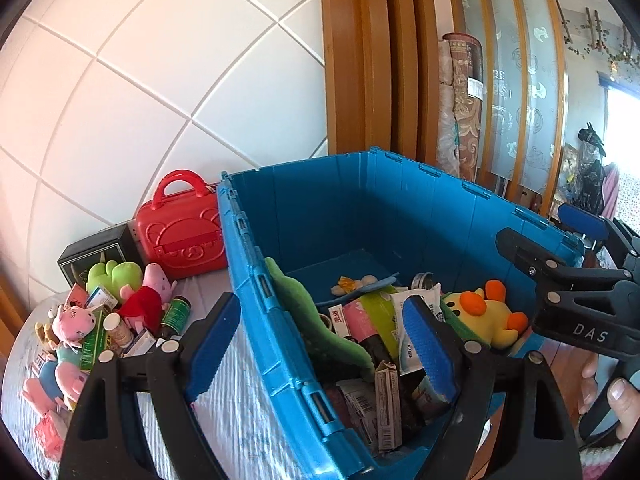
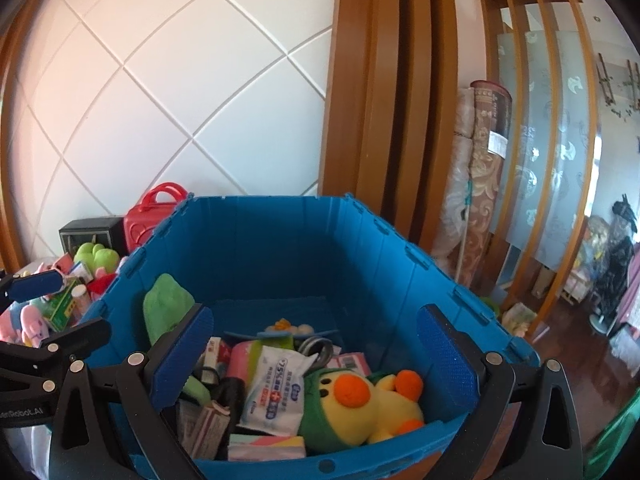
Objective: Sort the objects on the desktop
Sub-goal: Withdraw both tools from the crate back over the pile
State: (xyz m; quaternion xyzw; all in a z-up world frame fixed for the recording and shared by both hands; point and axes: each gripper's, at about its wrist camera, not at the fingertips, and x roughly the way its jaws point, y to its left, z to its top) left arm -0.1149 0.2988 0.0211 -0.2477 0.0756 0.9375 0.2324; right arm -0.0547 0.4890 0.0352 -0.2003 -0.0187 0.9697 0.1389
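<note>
A blue crate (image 1: 256, 248) (image 2: 280, 248) holds a yellow duck plush (image 1: 484, 316) (image 2: 368, 400), a green plush (image 1: 316, 320) (image 2: 164, 304), a wipes pack (image 2: 276, 384) and several small boxes. Left of it on the table lies a pile with a pink pig plush (image 1: 72, 320), a green frog plush (image 1: 114, 274), a green bottle (image 1: 176, 314) and cartons. My left gripper (image 1: 320, 348) (image 2: 60, 308) is open and straddles the crate's left wall, with nothing gripped. My right gripper (image 2: 316, 360) (image 1: 544, 228) is open wide over the crate's near right side, above the duck.
A red toy suitcase (image 1: 184, 228) (image 2: 148, 216) and a black box (image 1: 96, 252) stand against the white tiled wall behind the pile. A striped cloth (image 1: 232, 420) covers the table. Rolled carpets (image 1: 460, 112) (image 2: 480, 184) lean by the wooden frame. A person's hand (image 1: 612, 392) holds the right gripper.
</note>
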